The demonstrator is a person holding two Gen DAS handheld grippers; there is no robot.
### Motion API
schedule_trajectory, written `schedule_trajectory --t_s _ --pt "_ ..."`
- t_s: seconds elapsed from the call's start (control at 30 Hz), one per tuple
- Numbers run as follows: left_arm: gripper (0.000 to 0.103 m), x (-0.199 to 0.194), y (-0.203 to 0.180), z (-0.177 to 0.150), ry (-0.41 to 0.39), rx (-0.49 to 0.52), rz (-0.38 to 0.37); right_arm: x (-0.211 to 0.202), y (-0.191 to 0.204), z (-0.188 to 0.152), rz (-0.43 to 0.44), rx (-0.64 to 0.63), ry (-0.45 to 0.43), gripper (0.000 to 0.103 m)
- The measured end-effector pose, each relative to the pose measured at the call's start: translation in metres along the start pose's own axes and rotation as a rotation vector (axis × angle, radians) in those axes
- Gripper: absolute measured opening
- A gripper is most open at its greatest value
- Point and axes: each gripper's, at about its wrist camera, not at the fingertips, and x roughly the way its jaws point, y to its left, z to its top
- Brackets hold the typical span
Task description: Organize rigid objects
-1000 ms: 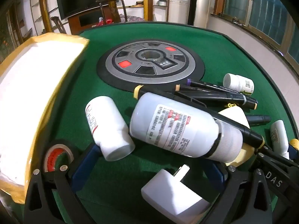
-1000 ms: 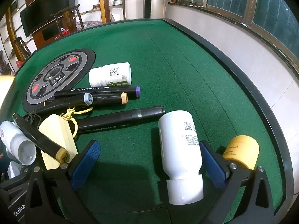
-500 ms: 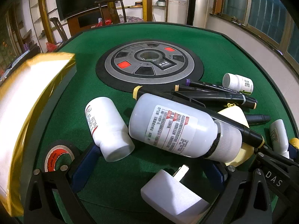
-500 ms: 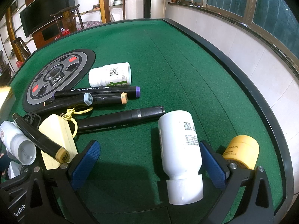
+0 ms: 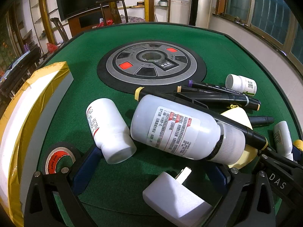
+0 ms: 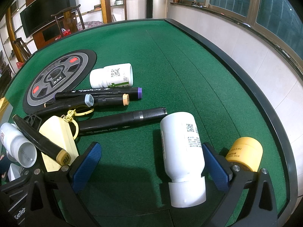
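Observation:
My left gripper is open and low over the green felt. Between its blue pads lie a white plug adapter, a large white bottle on its side and a smaller white bottle. A black marker rests across the large bottle. My right gripper is also open. A white bottle lies cap-first between its fingers, close to the right pad. A yellow jar stands just outside that finger.
A white box with yellow tape sits at the left, a tape roll beside it. Several markers, a pill bottle and a cream case lie mid-table. A grey disc is set into the table. The raised table rim runs along the right.
The taped white box has dropped and drawn back toward the left edge, uncovering more felt. Both grippers and the other objects stay put.

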Motion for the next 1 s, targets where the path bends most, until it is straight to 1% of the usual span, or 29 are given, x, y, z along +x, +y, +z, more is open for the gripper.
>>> schedule_trajectory --t_s 0.87,0.93,1.0 --pt "0.102 0.0003 0.0000 0.0001 0.001 0.002 0.000 0.0008 0.0004 0.0002 0.001 0.001 0.000 0.103" --pt "0.102 0.0006 -0.0001 0.0003 0.011 0.019 -0.007 0.0009 0.0006 0.0002 0.000 0.001 0.000 0.103" --pt "0.102 -0.0007 -0.0001 -0.0008 0.039 0.048 -0.031 0.0005 0.0004 0.0006 0.001 0.000 0.001 0.103"
